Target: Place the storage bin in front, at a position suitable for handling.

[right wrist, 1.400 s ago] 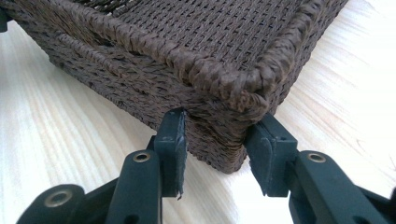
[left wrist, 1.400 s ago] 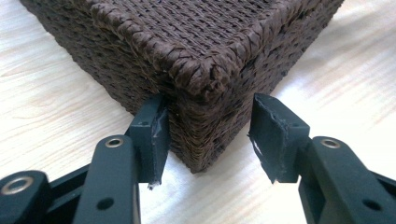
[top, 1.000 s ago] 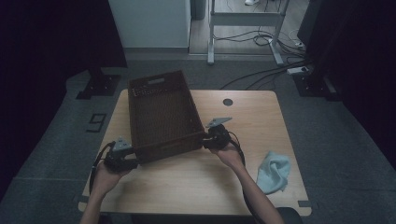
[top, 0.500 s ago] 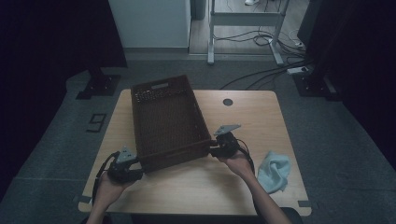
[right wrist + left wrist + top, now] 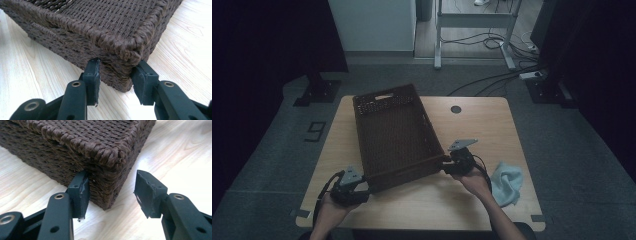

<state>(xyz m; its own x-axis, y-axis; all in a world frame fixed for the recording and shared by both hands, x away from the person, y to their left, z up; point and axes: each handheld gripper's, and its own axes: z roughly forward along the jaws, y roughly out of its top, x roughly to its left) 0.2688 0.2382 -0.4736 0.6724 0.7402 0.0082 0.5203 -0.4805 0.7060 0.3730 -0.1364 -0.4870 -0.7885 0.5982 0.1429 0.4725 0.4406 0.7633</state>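
A dark brown woven basket [image 5: 392, 132] lies slanted on the light wooden table [image 5: 484, 135], its inside bare. My left gripper [image 5: 367, 189] is at the basket's near left corner [image 5: 110, 157]. There the corner sits between the jaws, one finger [image 5: 81, 192] rests against the wall and the other finger [image 5: 148, 191] stands off it with a gap. At the near right corner [image 5: 125, 47] my right gripper [image 5: 446, 167] is shut, with a pad pressed on each side of the wall [image 5: 116, 75].
A crumpled light blue cloth [image 5: 507, 182] lies on the table right of my right hand. A round cable hole [image 5: 455, 109] is near the far edge. Beyond the table are a metal frame [image 5: 472, 20], floor cables and dark stands.
The basket and both grippers have slid toward the table's near edge. The left hand has come nearest to that edge, and the basket's far end now lies well inside the tabletop.
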